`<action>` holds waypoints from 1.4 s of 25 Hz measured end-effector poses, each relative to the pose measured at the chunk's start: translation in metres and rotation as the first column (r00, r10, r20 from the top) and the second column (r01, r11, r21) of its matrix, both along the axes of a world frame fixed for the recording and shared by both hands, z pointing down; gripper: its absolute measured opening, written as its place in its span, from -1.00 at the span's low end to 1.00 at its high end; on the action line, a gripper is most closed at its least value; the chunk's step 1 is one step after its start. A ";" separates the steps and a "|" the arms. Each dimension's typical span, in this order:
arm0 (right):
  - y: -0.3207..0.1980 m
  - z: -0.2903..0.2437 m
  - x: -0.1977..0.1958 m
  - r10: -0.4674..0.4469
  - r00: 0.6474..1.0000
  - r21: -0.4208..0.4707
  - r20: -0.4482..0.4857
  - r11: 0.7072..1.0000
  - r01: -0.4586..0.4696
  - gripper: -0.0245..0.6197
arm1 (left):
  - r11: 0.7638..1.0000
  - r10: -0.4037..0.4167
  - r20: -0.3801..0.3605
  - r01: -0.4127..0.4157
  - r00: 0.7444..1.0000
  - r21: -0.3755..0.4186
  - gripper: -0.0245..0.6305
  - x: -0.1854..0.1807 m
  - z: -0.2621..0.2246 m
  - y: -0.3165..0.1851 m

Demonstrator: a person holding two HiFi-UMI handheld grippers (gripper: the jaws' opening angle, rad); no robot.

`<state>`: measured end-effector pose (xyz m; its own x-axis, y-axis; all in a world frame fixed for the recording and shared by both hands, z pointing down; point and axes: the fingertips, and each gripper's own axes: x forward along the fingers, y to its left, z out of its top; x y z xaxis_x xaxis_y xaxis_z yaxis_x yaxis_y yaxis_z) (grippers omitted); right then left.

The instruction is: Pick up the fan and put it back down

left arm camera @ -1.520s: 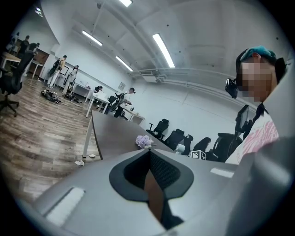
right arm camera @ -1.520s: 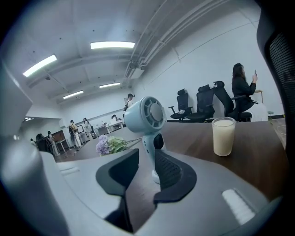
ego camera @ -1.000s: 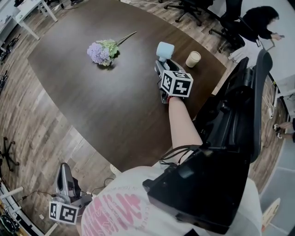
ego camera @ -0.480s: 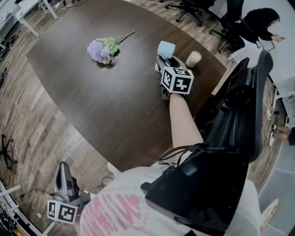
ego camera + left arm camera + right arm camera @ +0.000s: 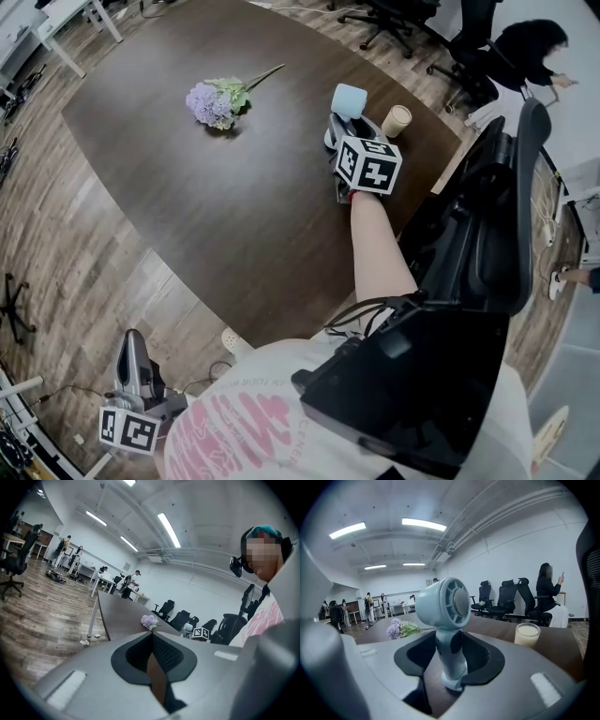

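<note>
Jaws of my right gripper (image 5: 451, 654) have just been closing around the fan (image 5: 443, 603) handle. The pads are looking flush against it on both sides, only slightly in from full width. Fan is standing upright on the bench (image 5: 234, 206), upper right of the head view beside the paper cup (image 5: 395, 120), so I'm judging the lift comes next. Right gripper view is showing that contact, while the head view is hiding it behind the marker cube (image 5: 367, 165). Head view alone is placing my left gripper (image 5: 134, 349) lower left, off the bench, with jaws together and empty.
</note>
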<state>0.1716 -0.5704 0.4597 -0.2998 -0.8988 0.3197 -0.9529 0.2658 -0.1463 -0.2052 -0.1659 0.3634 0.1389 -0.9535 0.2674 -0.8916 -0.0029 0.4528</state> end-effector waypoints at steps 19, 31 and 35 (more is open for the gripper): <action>0.124 -0.099 -0.032 -0.109 0.994 0.117 0.030 0.988 0.104 -0.39 | 0.976 0.184 -0.097 -0.170 0.978 0.133 -0.86 0.011 -0.014 0.004; 0.247 -0.161 -0.053 -0.169 0.984 0.196 0.051 0.968 0.156 -0.40 | 0.906 0.381 -0.074 -0.356 0.922 0.228 -0.86 0.018 -0.044 0.012; 0.281 -0.172 -0.074 -0.219 0.973 0.209 0.079 0.958 0.199 -0.40 | 0.891 0.417 -0.081 -0.389 0.905 0.234 -0.86 0.017 -0.043 0.020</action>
